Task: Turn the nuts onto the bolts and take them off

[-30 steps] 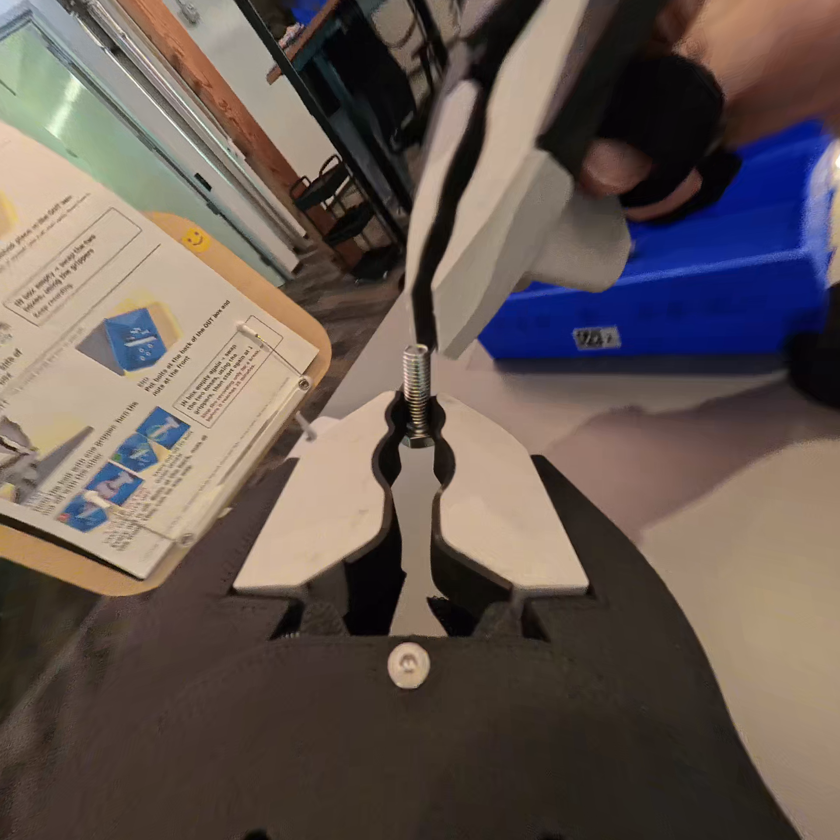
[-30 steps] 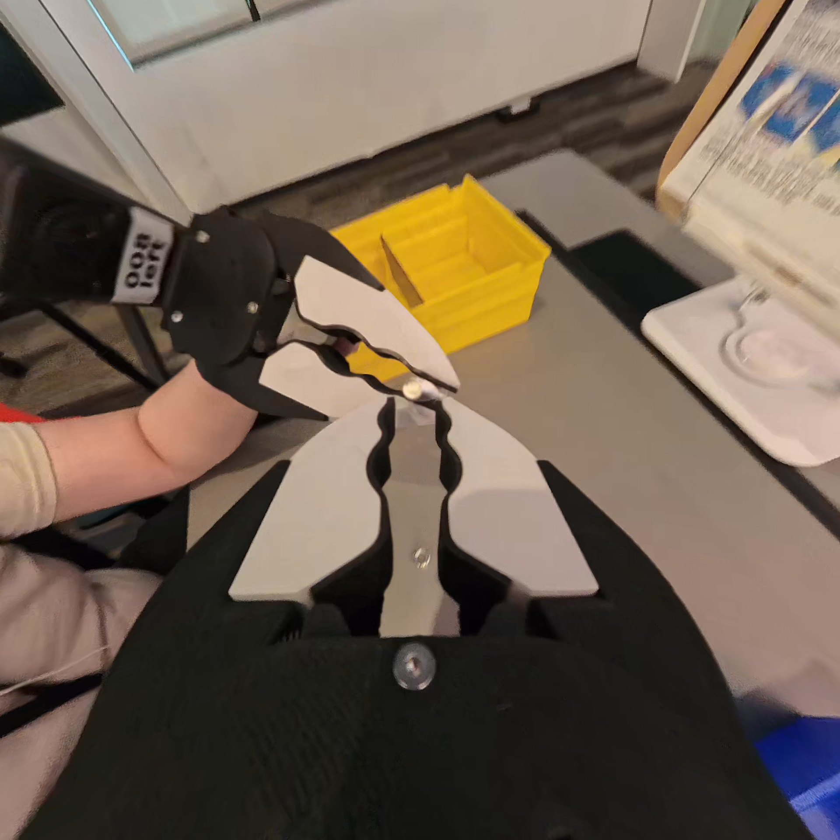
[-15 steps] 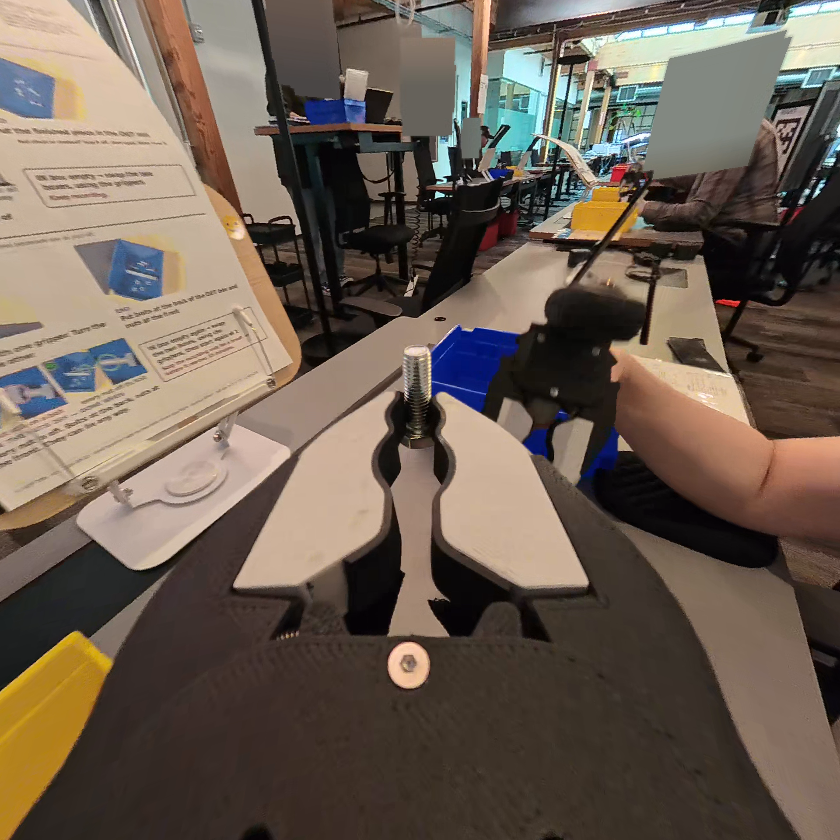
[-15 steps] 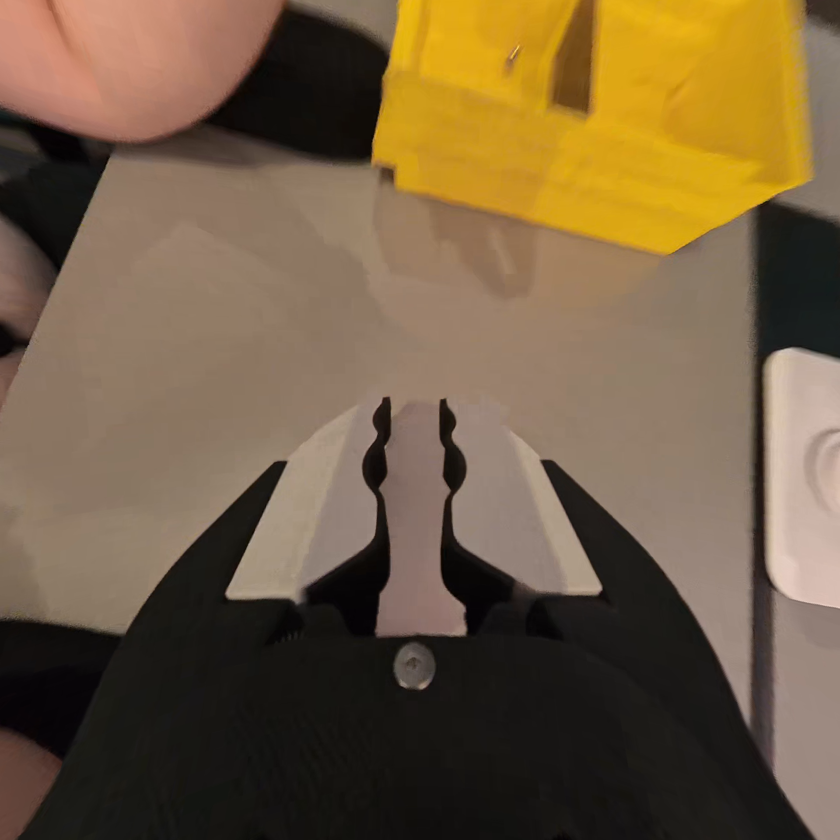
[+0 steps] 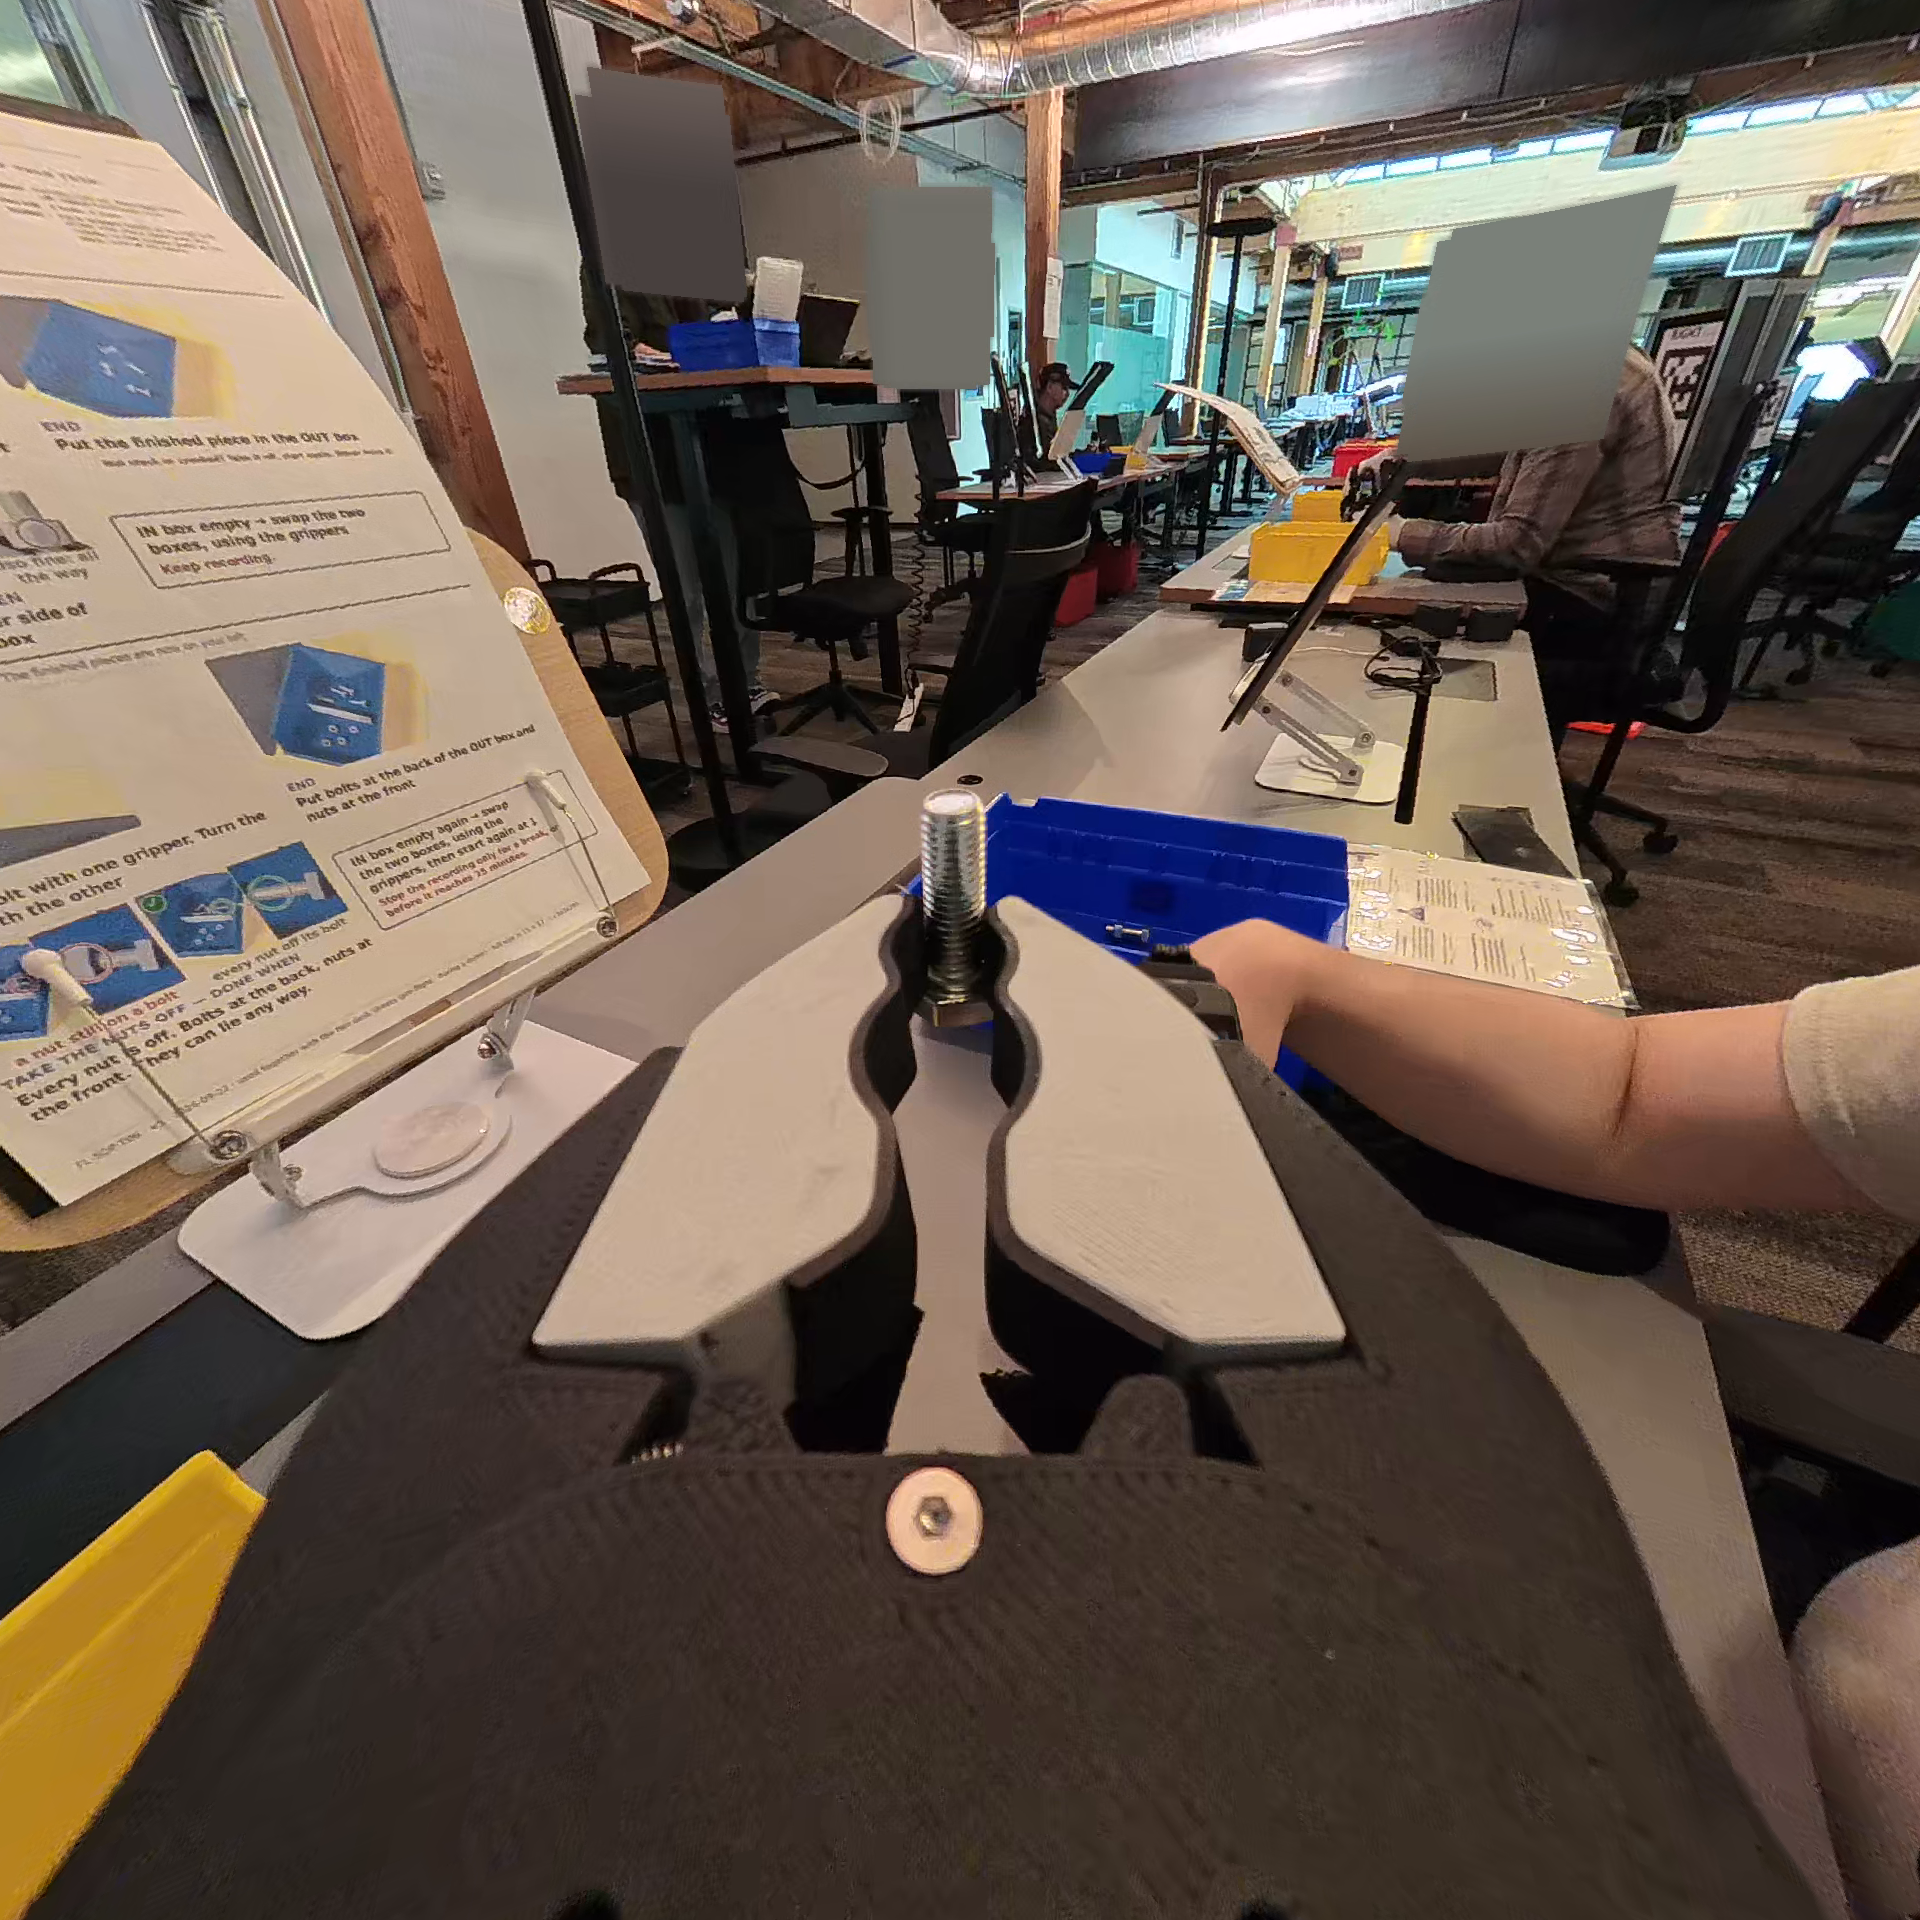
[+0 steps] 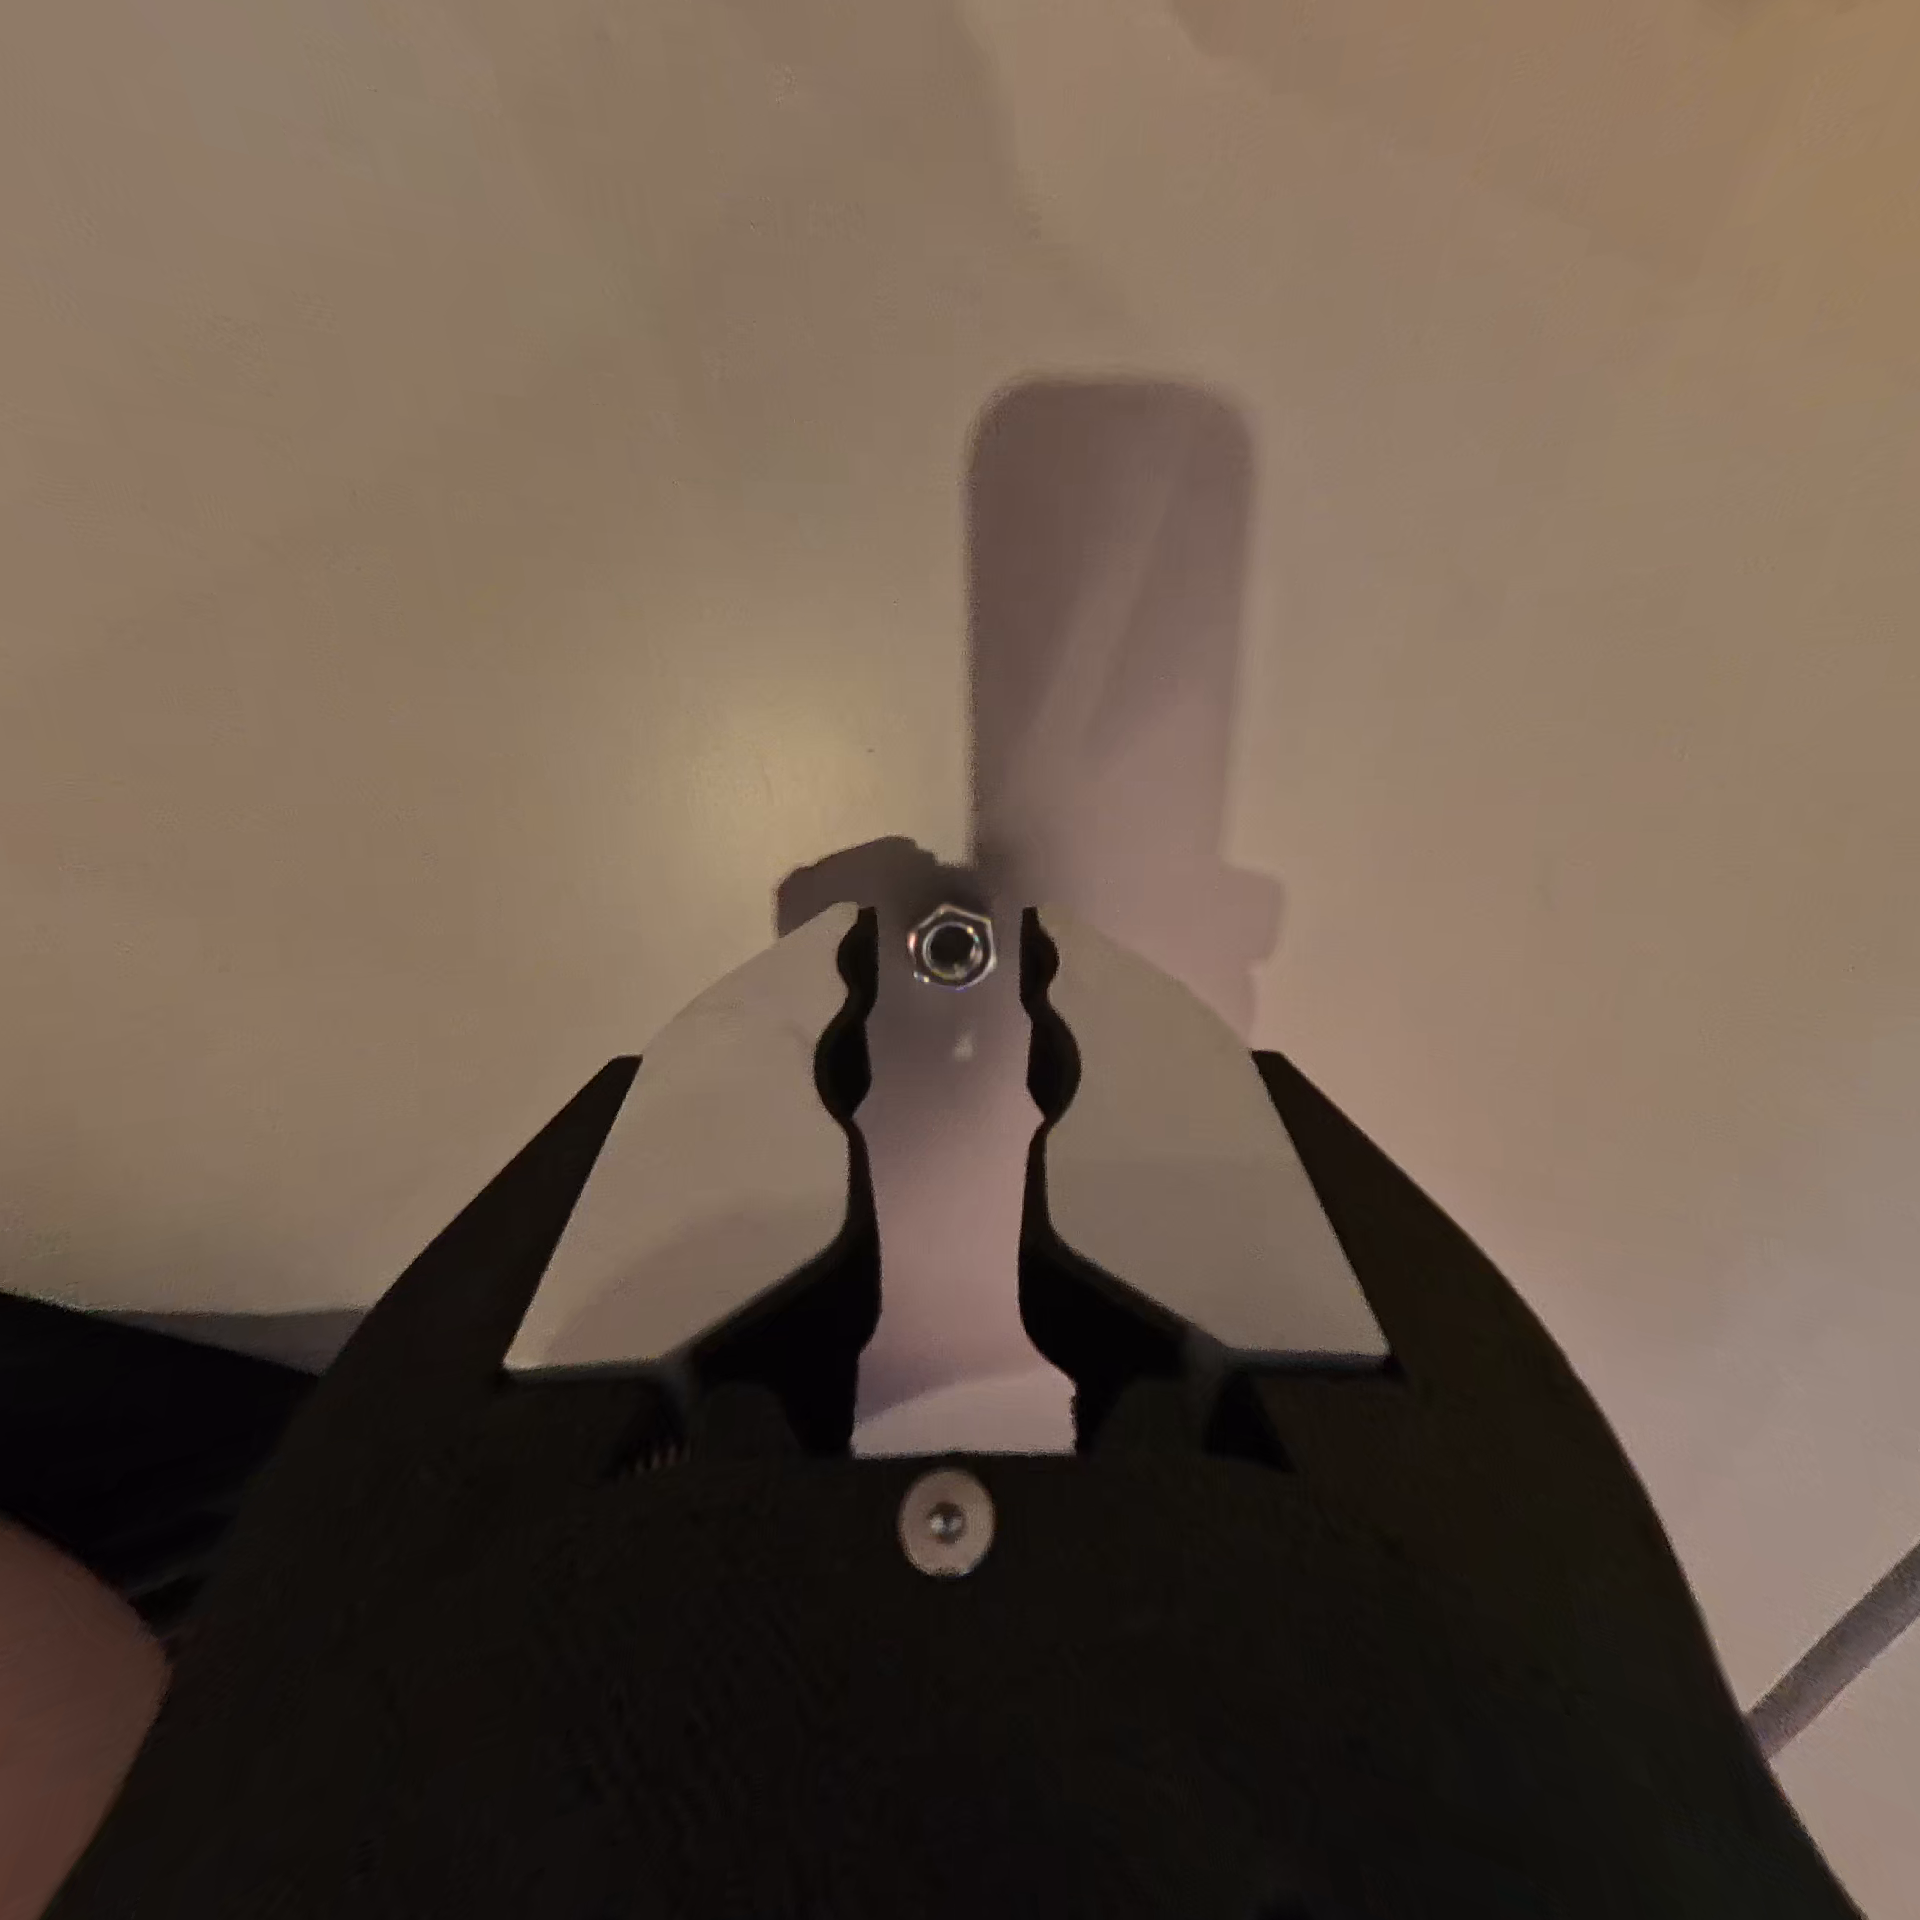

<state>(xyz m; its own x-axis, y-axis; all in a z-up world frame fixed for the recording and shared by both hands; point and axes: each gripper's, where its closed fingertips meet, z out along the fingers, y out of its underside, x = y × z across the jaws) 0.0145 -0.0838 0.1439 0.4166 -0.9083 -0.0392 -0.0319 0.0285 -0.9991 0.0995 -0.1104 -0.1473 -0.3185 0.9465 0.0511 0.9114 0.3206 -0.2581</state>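
Observation:
My left gripper (image 5: 951, 920) is shut on a silver bolt (image 5: 952, 873), gripping it near its head, with the threaded end standing up above the fingertips. In the right wrist view my right gripper (image 6: 948, 920) points down at the grey table (image 6: 468, 520). A small hex nut (image 6: 949, 947) lies flat on the table between its fingertips, with a gap on each side, so the jaws stand open around it. In the left wrist view the right gripper is mostly hidden behind my left finger; only the hand (image 5: 1242, 982) holding it shows.
A blue bin (image 5: 1174, 868) with a loose bolt inside stands behind the held bolt. An instruction sheet on a stand (image 5: 260, 675) is at the left, a yellow bin corner (image 5: 94, 1621) at the lower left, and a laminated sheet (image 5: 1475, 914) at the right.
My right gripper left the tip of the held bolt, swung past the yellow bin and now points down over a nut on the table. My left gripper still holds the bolt.

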